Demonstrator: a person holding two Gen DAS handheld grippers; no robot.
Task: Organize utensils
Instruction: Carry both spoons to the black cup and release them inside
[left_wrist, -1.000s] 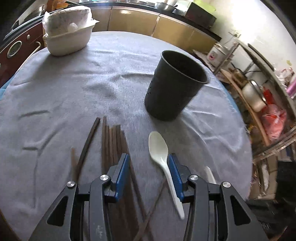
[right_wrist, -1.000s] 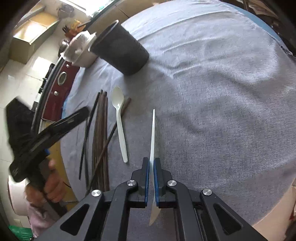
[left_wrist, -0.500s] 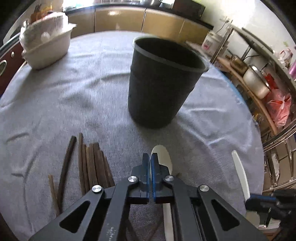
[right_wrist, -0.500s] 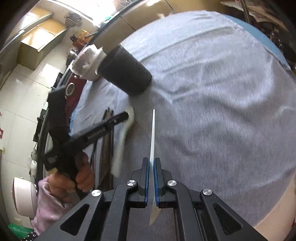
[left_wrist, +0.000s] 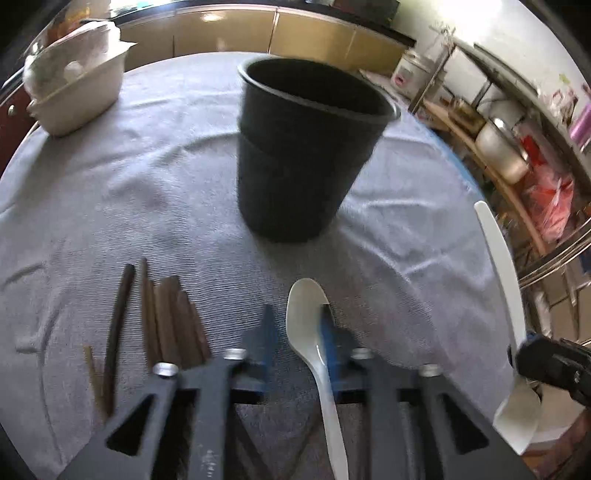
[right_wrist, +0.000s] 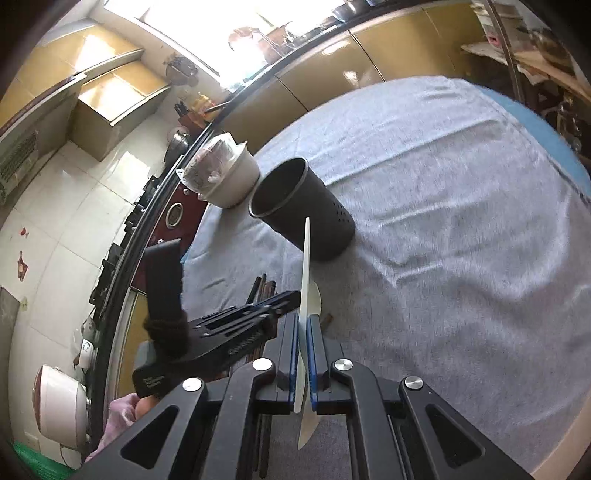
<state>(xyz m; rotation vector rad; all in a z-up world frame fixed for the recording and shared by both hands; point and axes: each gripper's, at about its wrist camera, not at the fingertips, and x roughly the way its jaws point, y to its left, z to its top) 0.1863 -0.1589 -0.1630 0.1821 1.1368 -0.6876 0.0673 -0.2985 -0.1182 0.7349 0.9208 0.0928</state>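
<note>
A black perforated utensil holder (left_wrist: 306, 147) stands upright on the grey cloth; it also shows in the right wrist view (right_wrist: 299, 208). My left gripper (left_wrist: 295, 328) is open, with a white plastic spoon (left_wrist: 314, 343) lying between its fingers against the right one. Several dark chopsticks (left_wrist: 162, 317) lie to the left. My right gripper (right_wrist: 303, 325) is shut on a second white spoon (right_wrist: 306, 273), handle pointing up toward the holder; this spoon also shows at the right of the left wrist view (left_wrist: 498, 273).
A white bowl covered with plastic (left_wrist: 74, 88) sits at the far left of the round table (left_wrist: 110, 177). Cabinets (left_wrist: 258, 29) stand behind. Shelves with pots (left_wrist: 498, 147) are off the table's right edge.
My left gripper has opened since half a second ago, and the spoon now lies between its fingers. My right gripper has lifted its spoon and moved closer to the holder.
</note>
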